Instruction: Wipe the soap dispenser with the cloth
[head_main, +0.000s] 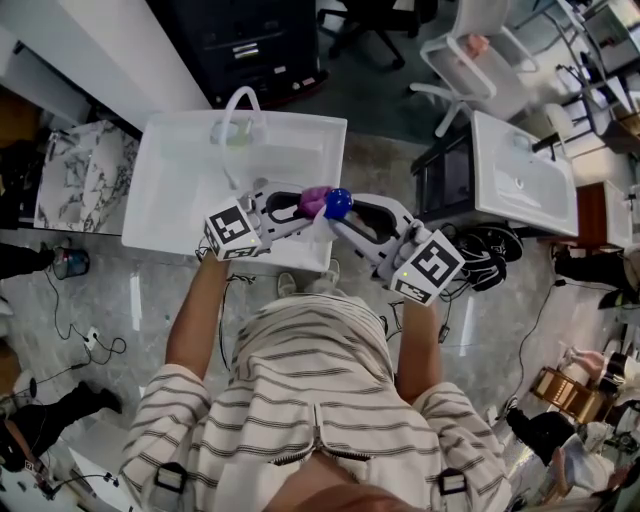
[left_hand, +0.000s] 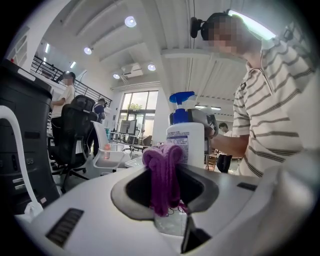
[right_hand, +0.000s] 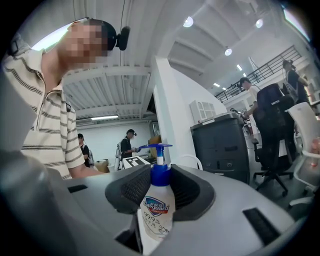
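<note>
A white soap dispenser (right_hand: 156, 212) with a blue pump (head_main: 338, 203) is clamped between the jaws of my right gripper (head_main: 345, 212), held level over the front of the sink. A purple cloth (head_main: 313, 201) is bunched between the jaws of my left gripper (head_main: 300, 208). The two grippers point at each other, and the cloth (left_hand: 163, 175) sits right against the bottle (left_hand: 186, 143). In the right gripper view the bottle's label and pump head (right_hand: 155, 148) fill the gap between the jaws.
A white sink basin (head_main: 175, 190) with a curved white faucet (head_main: 240, 105) lies below the grippers. A second white basin (head_main: 520, 185) stands to the right. Office chairs and dark cabinets stand at the back; cables lie on the floor at left.
</note>
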